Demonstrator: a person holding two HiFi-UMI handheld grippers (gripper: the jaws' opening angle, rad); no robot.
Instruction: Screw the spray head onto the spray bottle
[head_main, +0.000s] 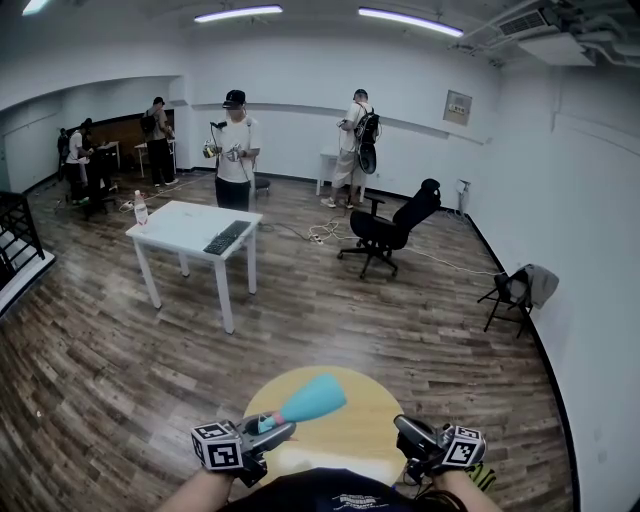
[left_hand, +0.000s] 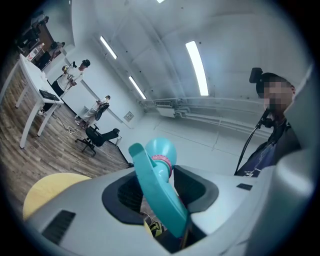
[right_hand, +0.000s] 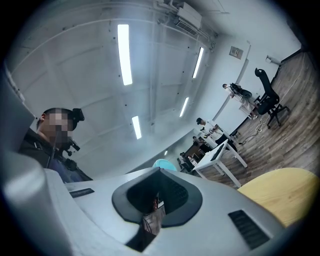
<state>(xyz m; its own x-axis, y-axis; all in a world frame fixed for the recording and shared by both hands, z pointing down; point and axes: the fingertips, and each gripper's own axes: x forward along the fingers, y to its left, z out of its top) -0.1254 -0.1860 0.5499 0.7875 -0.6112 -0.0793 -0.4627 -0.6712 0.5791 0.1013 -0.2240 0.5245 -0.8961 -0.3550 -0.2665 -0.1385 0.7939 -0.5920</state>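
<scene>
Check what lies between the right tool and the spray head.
In the head view, only the round yellow table shows between the shut right tool and the spray head clamped in the left tool.

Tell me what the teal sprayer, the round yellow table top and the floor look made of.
Teal sprayer: looks like moulded plastic, smooth and evenly coloured with a soft sheen.
Round table top: pale yellow, matte, no grain visible; perhaps painted wood or laminate.
Floor: plank seams and grain, slight gloss; wood or wood-look laminate.
</scene>
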